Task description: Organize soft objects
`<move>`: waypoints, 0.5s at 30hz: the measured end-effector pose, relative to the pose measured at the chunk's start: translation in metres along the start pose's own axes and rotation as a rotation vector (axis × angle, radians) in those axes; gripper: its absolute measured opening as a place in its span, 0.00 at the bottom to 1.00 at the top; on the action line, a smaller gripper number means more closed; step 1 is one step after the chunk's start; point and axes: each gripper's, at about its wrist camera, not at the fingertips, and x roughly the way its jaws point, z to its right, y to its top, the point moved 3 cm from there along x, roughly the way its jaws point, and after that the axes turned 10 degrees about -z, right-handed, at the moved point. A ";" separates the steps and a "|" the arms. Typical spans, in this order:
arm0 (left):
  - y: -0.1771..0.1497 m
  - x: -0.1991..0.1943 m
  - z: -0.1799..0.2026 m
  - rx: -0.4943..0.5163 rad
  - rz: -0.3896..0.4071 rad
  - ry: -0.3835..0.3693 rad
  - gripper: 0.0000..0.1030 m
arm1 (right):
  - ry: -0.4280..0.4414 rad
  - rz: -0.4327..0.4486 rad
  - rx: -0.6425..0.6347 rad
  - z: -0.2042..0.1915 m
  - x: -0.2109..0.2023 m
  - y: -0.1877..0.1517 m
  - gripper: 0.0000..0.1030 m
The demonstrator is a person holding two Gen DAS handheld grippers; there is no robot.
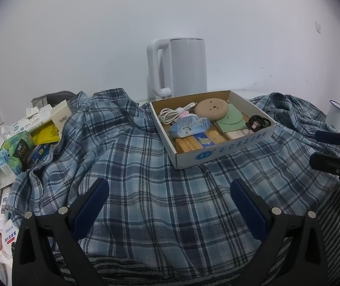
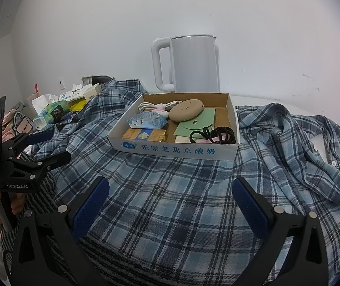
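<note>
A blue-and-white plaid flannel shirt [image 1: 146, 190] lies spread and rumpled across the desk, its collar and button placket bunched at the right [image 2: 324, 143]. A shallow white cardboard box [image 2: 177, 151] of small items sits on top of the cloth, in front of a white electric kettle [image 2: 193, 64]. Under the near edge of the shirt a grey striped knit fabric [image 2: 112, 259] shows.

Both grippers hover just above the shirt's near part with jaws spread wide and nothing between them — the left gripper [image 1: 170, 202] toward the left side, the right gripper [image 2: 170, 202] beside it.

The step in hand looks like taking hold of the shirt to fold or gather it. To do it well, each gripper should pinch a single layer at the near hem, well apart from the other, so the cloth lifts evenly. The box pins the middle — pulling hard could tip it or spill its contents, so it would be wiser to draw the fabric slowly toward the person, or move the box off first. The clutter of tissue packs and cartons [image 1: 22, 143] at the left leaves little spare room there.
</note>
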 end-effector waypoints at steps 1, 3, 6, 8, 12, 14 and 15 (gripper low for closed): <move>0.000 0.001 0.001 0.000 0.000 0.001 1.00 | 0.000 -0.001 0.001 0.000 0.000 0.000 1.00; -0.001 0.000 0.001 0.001 0.000 0.001 1.00 | -0.001 -0.001 0.001 0.000 0.000 -0.001 1.00; 0.000 0.002 0.000 0.003 0.000 0.001 1.00 | 0.000 -0.002 0.000 0.000 0.001 0.000 1.00; -0.001 0.001 0.001 0.004 -0.001 0.001 1.00 | 0.000 -0.005 0.001 0.000 0.001 0.000 1.00; -0.001 0.001 0.001 0.003 0.000 0.000 1.00 | -0.001 -0.010 0.003 -0.001 0.002 -0.001 1.00; 0.000 0.001 0.001 0.003 0.000 0.000 1.00 | -0.001 -0.010 0.002 0.000 0.002 -0.001 1.00; -0.001 0.001 0.001 0.003 0.000 0.000 1.00 | -0.001 -0.010 0.002 0.000 0.002 -0.001 1.00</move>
